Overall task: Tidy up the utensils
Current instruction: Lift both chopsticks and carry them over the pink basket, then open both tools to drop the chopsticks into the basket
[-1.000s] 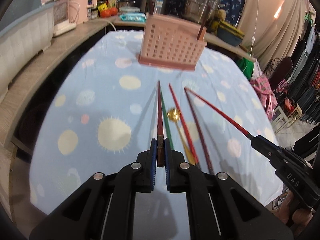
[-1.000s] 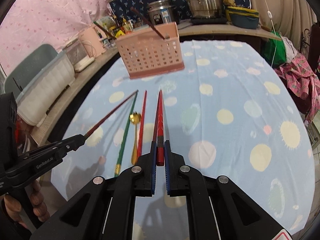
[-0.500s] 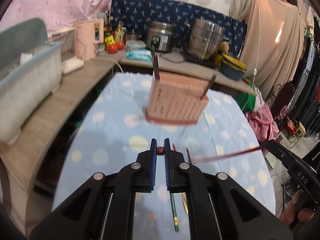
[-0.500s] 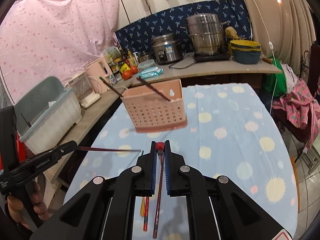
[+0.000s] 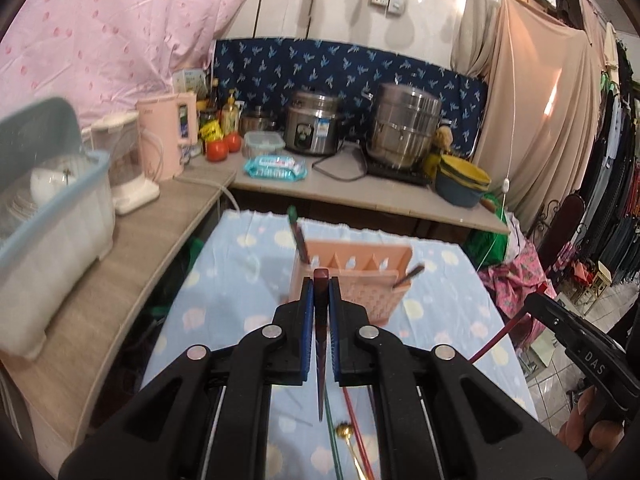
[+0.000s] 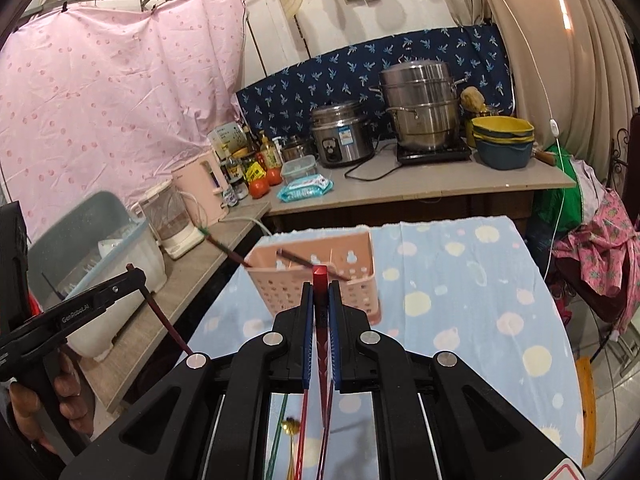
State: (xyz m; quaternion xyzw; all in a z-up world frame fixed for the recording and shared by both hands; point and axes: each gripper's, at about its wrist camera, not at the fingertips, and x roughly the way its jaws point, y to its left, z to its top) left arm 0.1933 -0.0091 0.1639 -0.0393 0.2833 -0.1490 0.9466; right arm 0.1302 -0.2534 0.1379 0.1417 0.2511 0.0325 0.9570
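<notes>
Carrying step: left hand-held gripper (image 5: pixel 321 330) clamped on a dark chopstick (image 5: pixel 321 344), right hand-held gripper (image 6: pixel 321 330) clamped on a red chopstick (image 6: pixel 321 344), both lifted, tips hanging down. Next: over the pink basket (image 5: pixel 362 280), lower into a free slot. Open worktop (image 6: pixel 472 304) rightward; counter edge close left.

Two black two-finger grippers (image 5: pixel 321 292) | two red chopsticks (image 6: pixel 321 276) held | two chopsticks (image 5: pixel 298 236) in one pink slotted plastic basket (image 5: pixel 362 280) | perhaps three chopsticks (image 5: pixel 354 412), one gold metal spoon (image 5: pixel 344 430) on cloth
</notes>
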